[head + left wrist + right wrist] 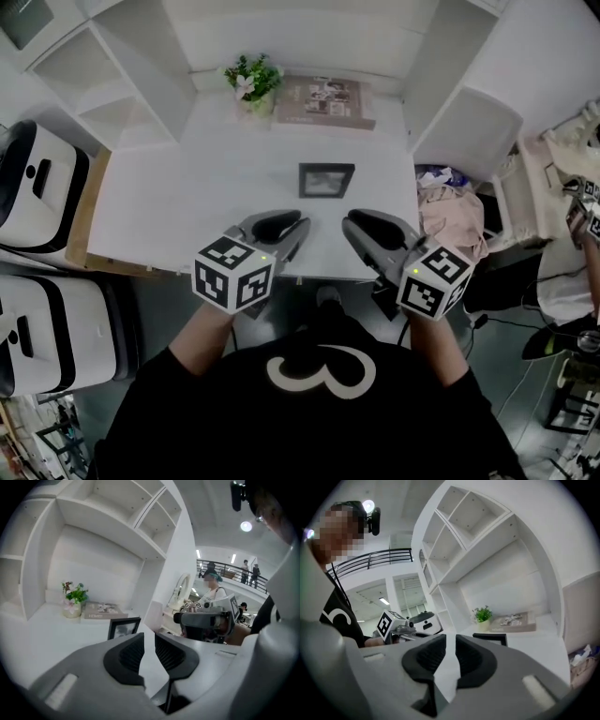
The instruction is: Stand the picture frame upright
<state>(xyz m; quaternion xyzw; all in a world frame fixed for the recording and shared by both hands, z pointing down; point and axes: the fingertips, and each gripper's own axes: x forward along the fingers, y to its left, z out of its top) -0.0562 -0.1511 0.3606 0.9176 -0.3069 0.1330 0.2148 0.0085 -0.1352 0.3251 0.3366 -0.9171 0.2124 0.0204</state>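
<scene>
Black shirt (309, 394) nearest; two empty grippers held short of one standing picture frame.
Left gripper (292, 230) and right gripper (361, 230) sit on the near side of the picture frame (326, 179), one to each side, well apart from it; each gripper view shows the jaws parted by a narrow gap with nothing between them, so both are released. Judged reason: the frame stands upright on the desk (187, 206), glass toward the person, and needs no support, so the task appears complete. Count: two grippers, each with one marker cube; one picture frame; one potted plant (251, 82) behind and left of the frame; one flat book (323, 101) directly behind the frame.
</scene>
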